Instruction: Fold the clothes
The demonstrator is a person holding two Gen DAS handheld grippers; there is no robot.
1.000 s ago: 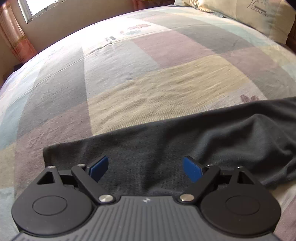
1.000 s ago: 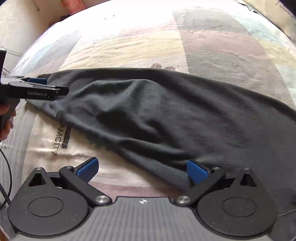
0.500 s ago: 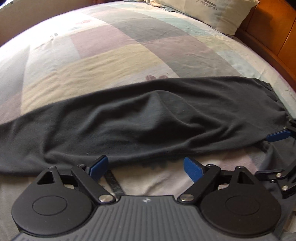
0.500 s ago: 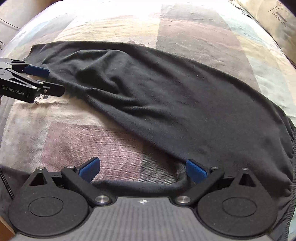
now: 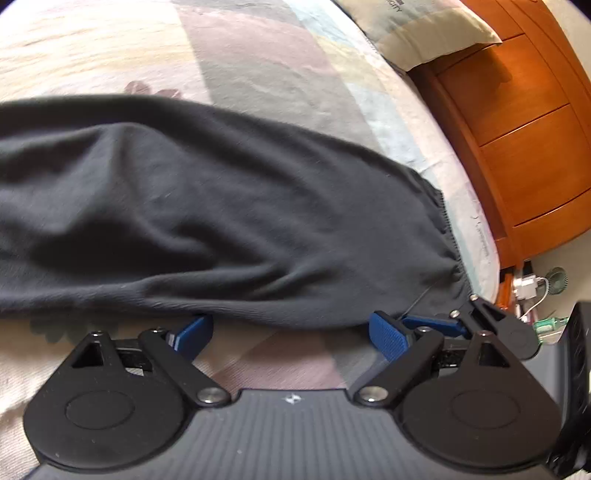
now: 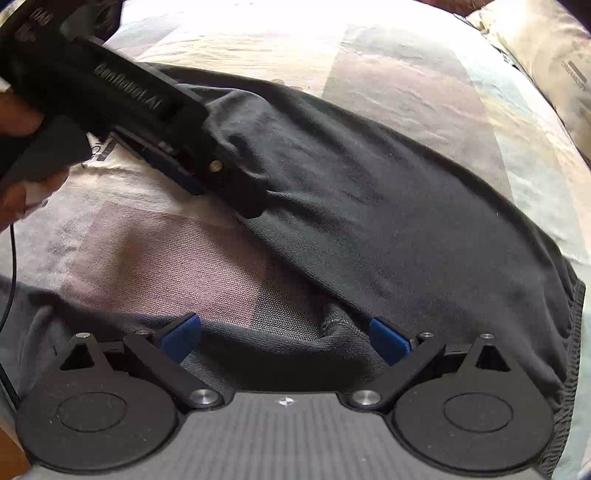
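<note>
- Left wrist view: a dark grey garment [image 5: 207, 206] lies spread across the middle of the frame on the patchwork bed [image 5: 258, 62], running from the left edge to a gathered elastic hem at right centre. It looks like one long panel laid over itself, with loose wrinkles and a soft ridge at upper left, so any fold made so far is rough, not squared.
- The left gripper [image 5: 291, 332] sits at the bottom of the frame with its jaws wide apart and nothing between them; its blue pads rest just at the garment's near edge. Part of the right gripper [image 5: 436, 325] shows at lower right, close by the hem.
- A pillow [image 5: 424, 33] and a wooden headboard [image 5: 524, 122] fill the upper right.
- Right wrist view: the same garment [image 6: 369, 192] crosses from upper left to the right edge, and another part of it bunches along the bottom, under the right gripper [image 6: 288, 336]. Its jaws are spread; cloth lies between the pads but they are not clamped on it.
- The left gripper [image 6: 207, 181] enters from the upper left, held by a hand [image 6: 18, 122], over the garment's edge.
- Judgement: folding is at an early to middle stage. Both grippers are released, and the further folds and the smoothing remain.
</note>
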